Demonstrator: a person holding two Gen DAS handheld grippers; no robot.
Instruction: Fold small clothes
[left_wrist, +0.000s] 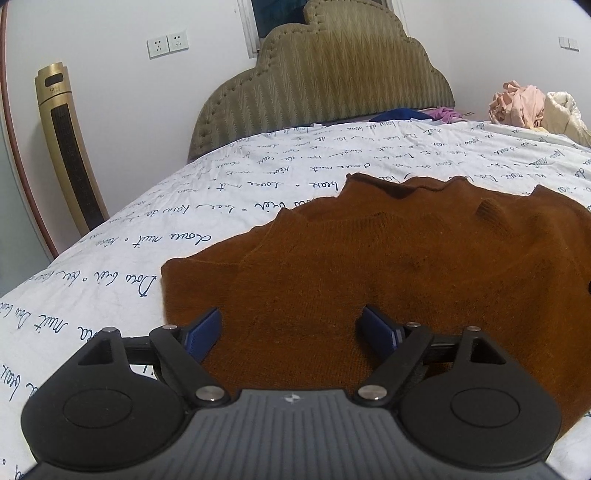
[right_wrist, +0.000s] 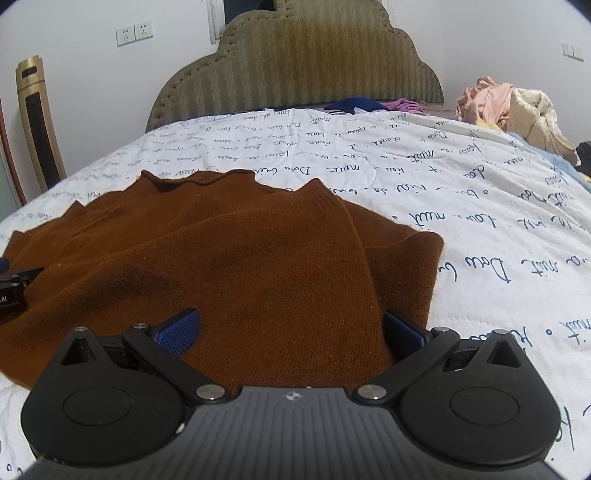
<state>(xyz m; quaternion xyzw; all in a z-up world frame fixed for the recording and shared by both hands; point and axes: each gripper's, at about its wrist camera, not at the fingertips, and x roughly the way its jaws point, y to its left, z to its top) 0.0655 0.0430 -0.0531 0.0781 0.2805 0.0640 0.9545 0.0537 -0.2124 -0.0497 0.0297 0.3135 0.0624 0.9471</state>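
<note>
A rust-brown knitted sweater (left_wrist: 388, 258) lies flat on the bed, its sides folded inward. My left gripper (left_wrist: 291, 317) hovers over its near left part, open wide, the blue pads (left_wrist: 207, 328) apart with only flat knit below them. In the right wrist view the same sweater (right_wrist: 229, 258) spreads out to the left. My right gripper (right_wrist: 291, 321) stands open over its near right edge. A folded-in strip of knit lies between the jaws and partly hides the right pad (right_wrist: 404, 328). A part of the left gripper (right_wrist: 14, 284) shows at the left edge.
The bed cover (left_wrist: 258, 177) is white with blue handwriting print. An olive padded headboard (left_wrist: 325, 74) stands behind. A gold tower appliance (left_wrist: 70, 147) leans by the left wall. Heaped pink and cream clothes (right_wrist: 509, 107) sit at the far right; blue and purple garments (right_wrist: 369, 105) lie near the headboard.
</note>
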